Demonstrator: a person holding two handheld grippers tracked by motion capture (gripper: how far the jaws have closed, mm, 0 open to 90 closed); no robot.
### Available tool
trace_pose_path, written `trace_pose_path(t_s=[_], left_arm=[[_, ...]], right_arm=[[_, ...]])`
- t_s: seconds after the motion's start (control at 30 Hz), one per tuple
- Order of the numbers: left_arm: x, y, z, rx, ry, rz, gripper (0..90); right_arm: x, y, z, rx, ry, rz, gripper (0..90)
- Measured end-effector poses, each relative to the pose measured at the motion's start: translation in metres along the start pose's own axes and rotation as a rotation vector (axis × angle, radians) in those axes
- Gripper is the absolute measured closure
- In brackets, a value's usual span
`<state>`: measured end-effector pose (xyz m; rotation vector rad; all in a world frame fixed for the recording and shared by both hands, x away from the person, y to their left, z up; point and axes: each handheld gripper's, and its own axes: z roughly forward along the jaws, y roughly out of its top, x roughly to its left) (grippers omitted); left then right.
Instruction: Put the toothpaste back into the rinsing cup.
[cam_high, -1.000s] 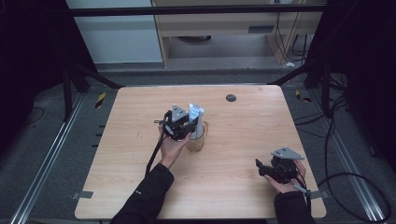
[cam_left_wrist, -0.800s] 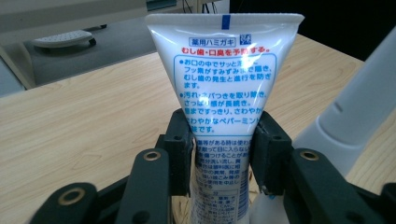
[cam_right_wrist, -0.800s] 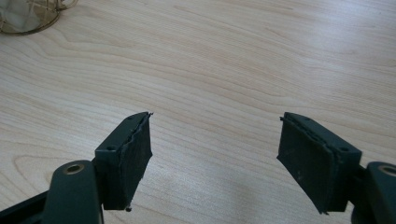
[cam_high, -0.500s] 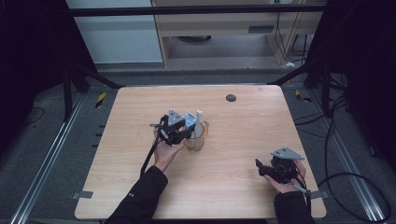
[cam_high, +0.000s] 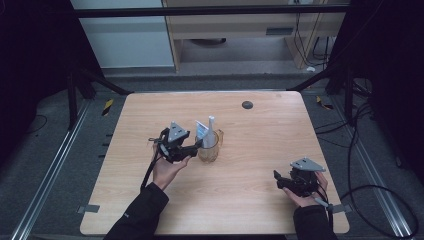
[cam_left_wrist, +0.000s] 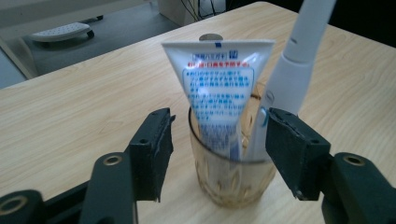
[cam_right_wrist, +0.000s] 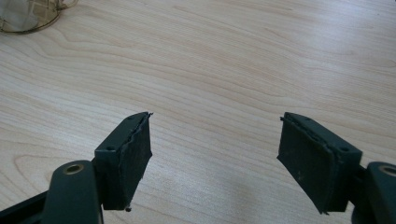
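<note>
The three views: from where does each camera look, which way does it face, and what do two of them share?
High view: above the person's side, facing forward and down on the pale wooden table; both forearms, left gripper, right gripper.
Left gripper view: on that gripper, looking level along its open jaws at the amber ribbed glass cup holding a white toothpaste tube and white toothbrush handle.
Right gripper view: looking down between open jaws at bare tabletop.
Shared: the cup appears in all three views.

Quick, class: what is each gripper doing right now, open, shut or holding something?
Left gripper: open, jaws just widened either side of the glass cup, not pressing it.
Right gripper: open, holding nothing, over the table.
</note>
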<state>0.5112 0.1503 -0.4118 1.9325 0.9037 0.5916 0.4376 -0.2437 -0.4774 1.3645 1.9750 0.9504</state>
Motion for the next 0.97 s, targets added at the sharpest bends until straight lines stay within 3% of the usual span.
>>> trace_pose_path(t_s=[0.27,0.6,0.7,0.8,0.97], left_arm=[[0.013,-0.031,-0.03,0.049,0.03,0.006,35.2],[0.04,-0.079,-0.056,0.12,0.088,-0.073,31.6],[0.046,-0.091,-0.061,0.14,0.119,-0.075,30.3],[0.055,-0.106,-0.067,0.162,0.143,-0.112,29.6],[0.068,-0.119,-0.075,0.186,0.204,-0.128,28.8]], right_arm=[[-0.001,-0.001,-0.002,-0.002,-0.008,0.009,24.5],[-0.001,-0.002,-0.003,-0.002,-0.021,0.014,22.4],[-0.002,-0.002,-0.004,-0.004,-0.021,0.013,21.6],[-0.001,-0.003,-0.005,0.001,-0.029,0.014,21.2],[0.001,-0.003,-0.006,-0.003,-0.038,0.016,20.2]])
